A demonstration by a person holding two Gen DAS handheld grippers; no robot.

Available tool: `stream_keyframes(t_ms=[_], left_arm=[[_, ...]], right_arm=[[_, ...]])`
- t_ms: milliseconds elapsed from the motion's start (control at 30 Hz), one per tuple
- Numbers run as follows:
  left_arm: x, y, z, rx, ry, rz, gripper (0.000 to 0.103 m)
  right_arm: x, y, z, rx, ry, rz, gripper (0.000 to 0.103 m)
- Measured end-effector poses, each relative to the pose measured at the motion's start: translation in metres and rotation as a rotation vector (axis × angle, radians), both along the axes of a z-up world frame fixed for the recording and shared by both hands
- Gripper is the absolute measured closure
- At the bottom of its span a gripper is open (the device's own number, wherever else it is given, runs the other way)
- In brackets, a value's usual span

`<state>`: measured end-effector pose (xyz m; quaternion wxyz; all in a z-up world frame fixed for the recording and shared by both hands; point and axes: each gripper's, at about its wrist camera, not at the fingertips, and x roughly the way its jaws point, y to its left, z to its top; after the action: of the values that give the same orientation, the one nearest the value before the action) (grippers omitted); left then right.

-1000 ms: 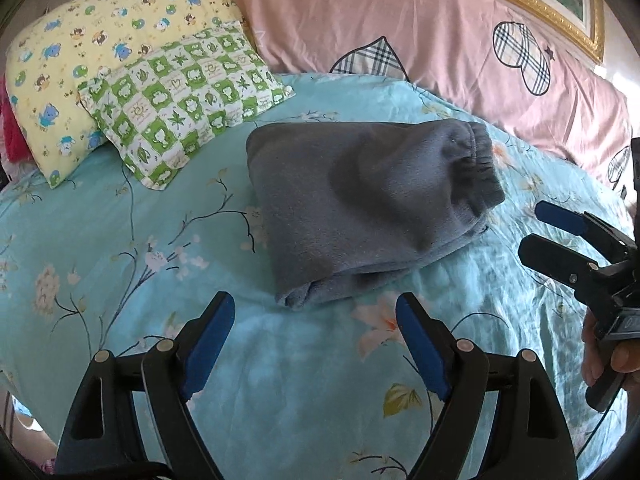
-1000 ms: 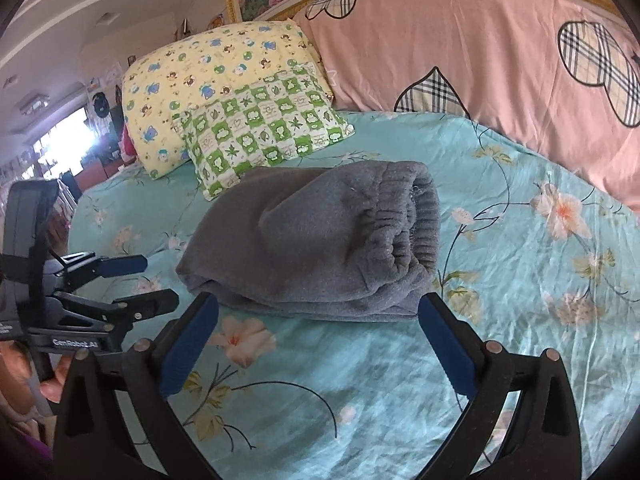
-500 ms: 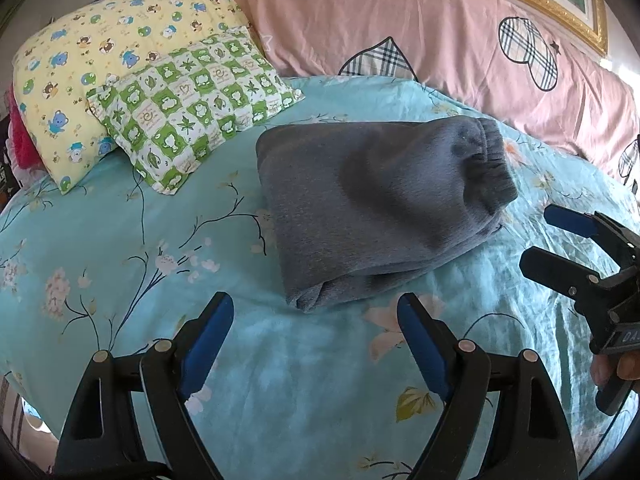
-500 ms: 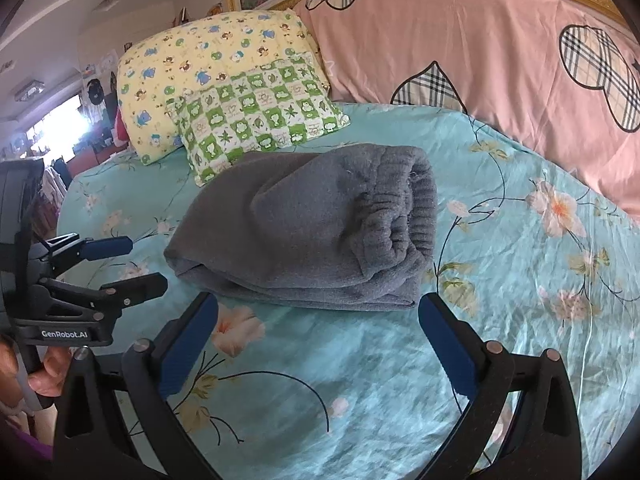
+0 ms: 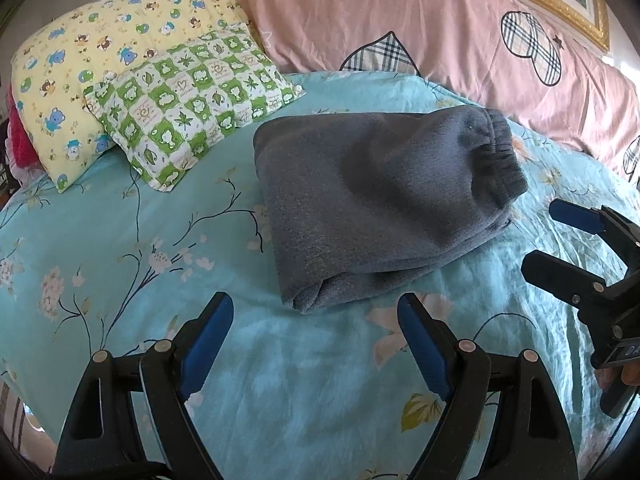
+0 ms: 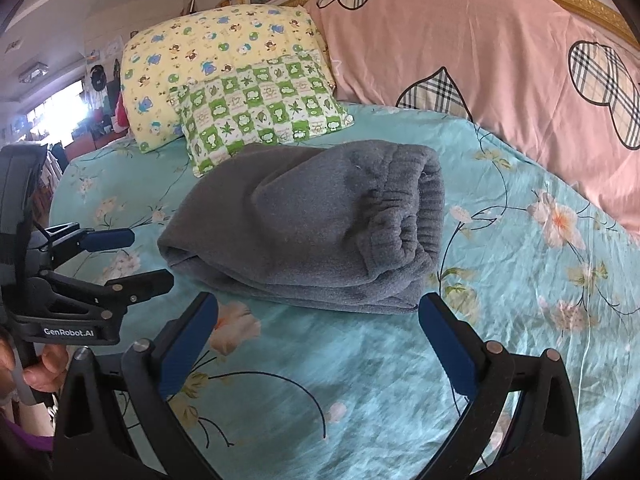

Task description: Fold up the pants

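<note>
We are judging the folded grey sweatpants [image 5: 380, 208] soft, thick, non-slippery; best pinched at the six-o'clock folded edge. Left gripper [image 5: 316, 336] and right gripper [image 6: 320, 336] are hanging with jaws apart, empty.

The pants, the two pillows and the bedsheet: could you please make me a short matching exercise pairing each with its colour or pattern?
Things:
1. pants
2. bedsheet
3. front pillow
4. back pillow

Colours:
A. yellow with cartoon animals
B. turquoise with flowers
C. plain grey
D. green and white checks

Pairs: 1-C, 2-B, 3-D, 4-A
</note>
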<state>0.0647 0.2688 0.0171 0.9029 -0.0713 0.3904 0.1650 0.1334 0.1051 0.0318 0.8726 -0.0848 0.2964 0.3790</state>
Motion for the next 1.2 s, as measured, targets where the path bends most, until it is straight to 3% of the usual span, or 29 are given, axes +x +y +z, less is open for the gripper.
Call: stream_keyframes(t_ms=[1200], left_arm=[[0.0008,-0.0038,0.0047,0.009,-0.016,-0.009,0.018]], right_arm=[[0.0001,0.0098,0.0042,-0.002,-0.020,0.036,0.003]])
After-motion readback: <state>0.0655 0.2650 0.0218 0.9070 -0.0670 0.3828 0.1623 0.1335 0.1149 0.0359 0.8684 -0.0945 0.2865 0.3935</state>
